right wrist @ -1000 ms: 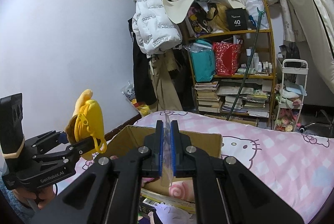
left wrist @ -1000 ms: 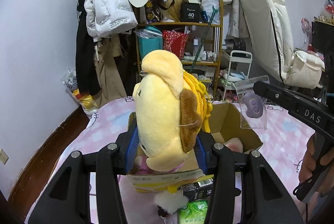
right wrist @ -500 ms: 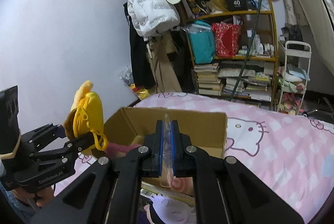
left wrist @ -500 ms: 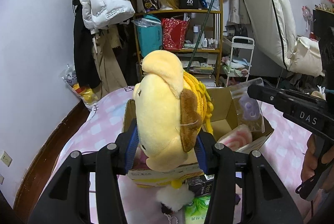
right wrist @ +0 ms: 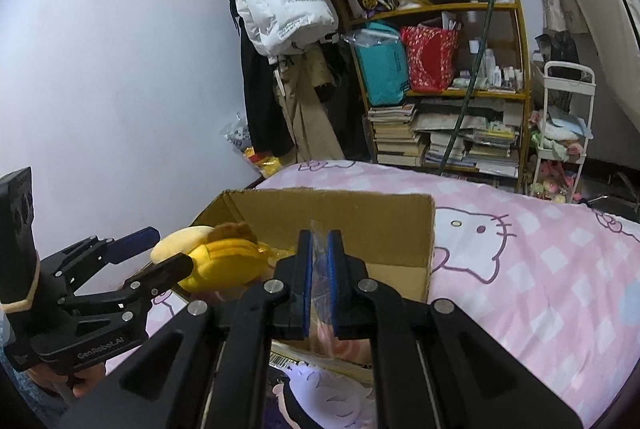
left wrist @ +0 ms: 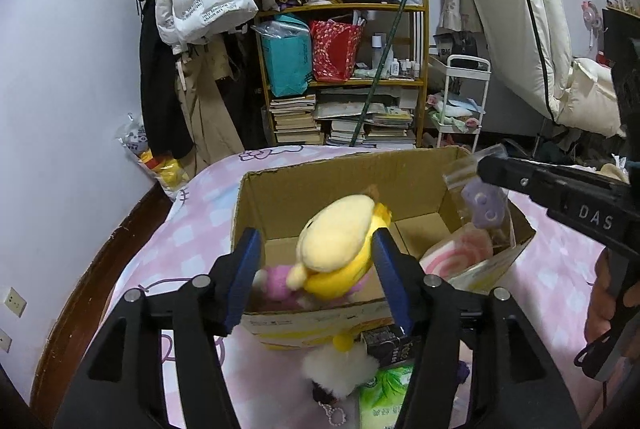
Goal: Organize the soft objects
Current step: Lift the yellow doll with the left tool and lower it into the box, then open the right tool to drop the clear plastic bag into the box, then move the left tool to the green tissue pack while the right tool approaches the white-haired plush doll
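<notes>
A pink checked bed (right wrist: 520, 269) carries the cardboard box (left wrist: 340, 181); a cluttered shelf (left wrist: 360, 81) stands behind. The left gripper (left wrist: 316, 265) is opening around the yellow plush (left wrist: 340, 249); the right gripper (right wrist: 319, 277) is clamped on a clear bag (left wrist: 480, 197).

Left tongs (left wrist: 316, 261) opening, tilted downward; right tongs (right wrist: 319, 261) clamped shut.

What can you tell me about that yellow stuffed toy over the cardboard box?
The yellow plush toy looks soft, with a pale floppy ear, a brown cap patch and a brighter yellow body. It lies tipped on its side inside the cardboard box, atop a pink plush. The left gripper straddles it, jaws opening, its left pad clear.
</notes>
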`<state>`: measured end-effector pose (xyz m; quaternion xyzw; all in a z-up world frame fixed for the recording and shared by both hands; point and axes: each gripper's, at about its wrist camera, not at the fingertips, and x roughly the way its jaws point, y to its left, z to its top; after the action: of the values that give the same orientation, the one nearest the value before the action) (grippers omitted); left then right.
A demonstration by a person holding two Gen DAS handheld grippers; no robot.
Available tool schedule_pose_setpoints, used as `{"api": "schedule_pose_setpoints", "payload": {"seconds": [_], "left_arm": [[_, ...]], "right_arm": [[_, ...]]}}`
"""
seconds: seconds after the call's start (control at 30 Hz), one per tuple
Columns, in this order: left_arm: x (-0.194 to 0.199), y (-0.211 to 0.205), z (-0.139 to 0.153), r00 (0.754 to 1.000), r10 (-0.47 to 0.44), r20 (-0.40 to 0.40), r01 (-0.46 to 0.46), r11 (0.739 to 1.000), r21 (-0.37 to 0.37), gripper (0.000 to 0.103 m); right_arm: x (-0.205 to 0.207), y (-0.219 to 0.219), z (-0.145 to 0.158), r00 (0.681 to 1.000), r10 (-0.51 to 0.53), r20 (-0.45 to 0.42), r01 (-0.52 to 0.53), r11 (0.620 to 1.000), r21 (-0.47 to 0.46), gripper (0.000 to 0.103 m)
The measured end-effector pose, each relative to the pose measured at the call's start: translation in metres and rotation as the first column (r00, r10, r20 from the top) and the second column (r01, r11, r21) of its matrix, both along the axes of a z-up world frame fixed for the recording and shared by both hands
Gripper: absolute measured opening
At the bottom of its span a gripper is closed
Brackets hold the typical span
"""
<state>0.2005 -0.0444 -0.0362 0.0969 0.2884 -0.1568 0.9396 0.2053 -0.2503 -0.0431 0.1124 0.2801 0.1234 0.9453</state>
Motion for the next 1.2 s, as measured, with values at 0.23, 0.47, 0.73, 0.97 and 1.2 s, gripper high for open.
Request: {"api": "schedule_pose_setpoints", "payload": {"seconds": [0.23,0.47,0.73,0.97,1.2], "left_arm": [[-0.005,0.000,0.000,0.998,0.050,-0.039,-0.049,0.999,0.021,0.070],[-0.020,0.007,0.009,0.998,0.068,-0.010,-0.067,0.997,0.032,0.084],[-0.040,0.016,0.021,0.997,0.076,-0.010,-0.076,0.997,0.002,0.093],[-0.056,0.022,0.025,0.997,0.072,-0.030,-0.072,0.997,-0.003,0.096],[-0.066,0.023,0.026,0.993,0.086,-0.083,-0.086,0.996,-0.004,0.096]], "right_arm": [[-0.003,-0.001,0.000,1.000,0.017,-0.005,-0.017,0.999,0.040,0.022],[-0.012,-0.001,0.005,1.000,-0.004,-0.003,0.004,0.999,0.032,0.049],[-0.029,0.003,0.015,0.999,-0.029,-0.027,0.029,0.999,-0.025,0.084],[-0.045,0.005,0.022,0.999,-0.046,-0.029,0.045,0.997,-0.057,0.100],[-0.058,0.006,0.024,0.996,-0.077,-0.036,0.074,0.995,-0.073,0.103]]}}
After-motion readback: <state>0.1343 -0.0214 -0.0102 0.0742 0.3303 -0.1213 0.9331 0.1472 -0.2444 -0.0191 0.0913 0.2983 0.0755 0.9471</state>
